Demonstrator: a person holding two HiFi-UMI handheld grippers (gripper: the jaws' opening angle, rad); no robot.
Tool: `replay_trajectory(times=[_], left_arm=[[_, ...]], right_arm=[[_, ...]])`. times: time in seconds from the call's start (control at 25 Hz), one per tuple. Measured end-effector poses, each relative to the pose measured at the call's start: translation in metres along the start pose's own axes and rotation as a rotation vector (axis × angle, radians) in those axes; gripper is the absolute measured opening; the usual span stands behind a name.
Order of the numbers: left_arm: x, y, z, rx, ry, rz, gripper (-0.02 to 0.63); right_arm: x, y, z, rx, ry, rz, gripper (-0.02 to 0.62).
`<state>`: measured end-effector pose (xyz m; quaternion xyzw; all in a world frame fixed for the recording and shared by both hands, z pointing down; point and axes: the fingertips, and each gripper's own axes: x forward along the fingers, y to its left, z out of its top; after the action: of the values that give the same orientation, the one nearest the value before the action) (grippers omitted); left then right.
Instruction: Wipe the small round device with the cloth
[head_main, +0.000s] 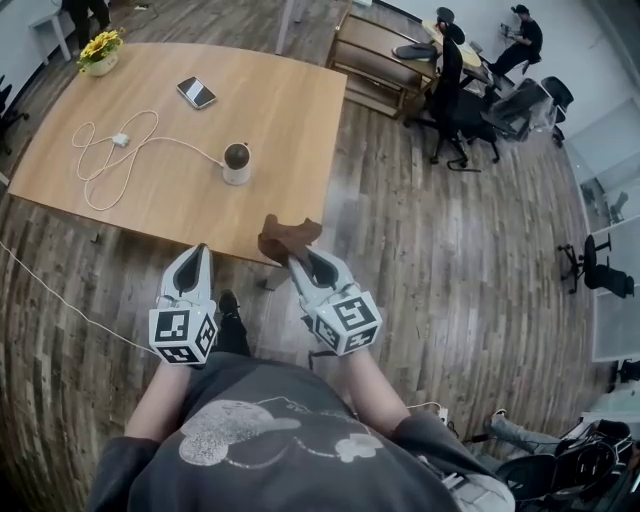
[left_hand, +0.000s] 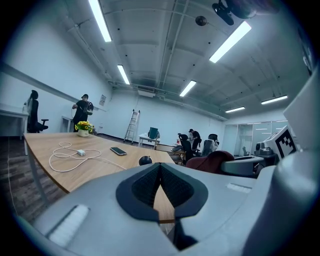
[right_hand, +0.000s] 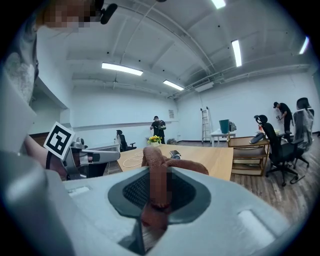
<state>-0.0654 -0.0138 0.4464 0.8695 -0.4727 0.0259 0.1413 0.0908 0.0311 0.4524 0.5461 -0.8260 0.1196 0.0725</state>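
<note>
Presently: the right tool (head_main: 297, 258) is clamped on the brown cloth (head_main: 288, 236), held over the near edge of the surface (head_main: 290, 110).
Left tool (head_main: 197, 252): tips pressed together with nothing between them, hovering just off the near edge.
Device (head_main: 237, 162): small and round, standing upright mid-surface, beyond both tools; a white cable (head_main: 110, 160) leads away to its left.
Progress: wiping apparently not yet begun; the cloth is well apart from the device.
Risk one: the device looks light and nothing holds it, so a sideways wipe could tip or slide it and drag the cable.
Risk two: the cloth is bunched and pinched at one fold, so it may slip free under pressure.
</note>
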Motion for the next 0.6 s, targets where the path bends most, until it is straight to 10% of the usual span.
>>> replay_trajectory(times=[0.6], left_arm=[[0.101,0.059,0.008,-0.035,0.093,-0.100,0.018]], right_arm=[[0.147,-0.025,0.050,-0.021,0.030,0.013,0.061]])
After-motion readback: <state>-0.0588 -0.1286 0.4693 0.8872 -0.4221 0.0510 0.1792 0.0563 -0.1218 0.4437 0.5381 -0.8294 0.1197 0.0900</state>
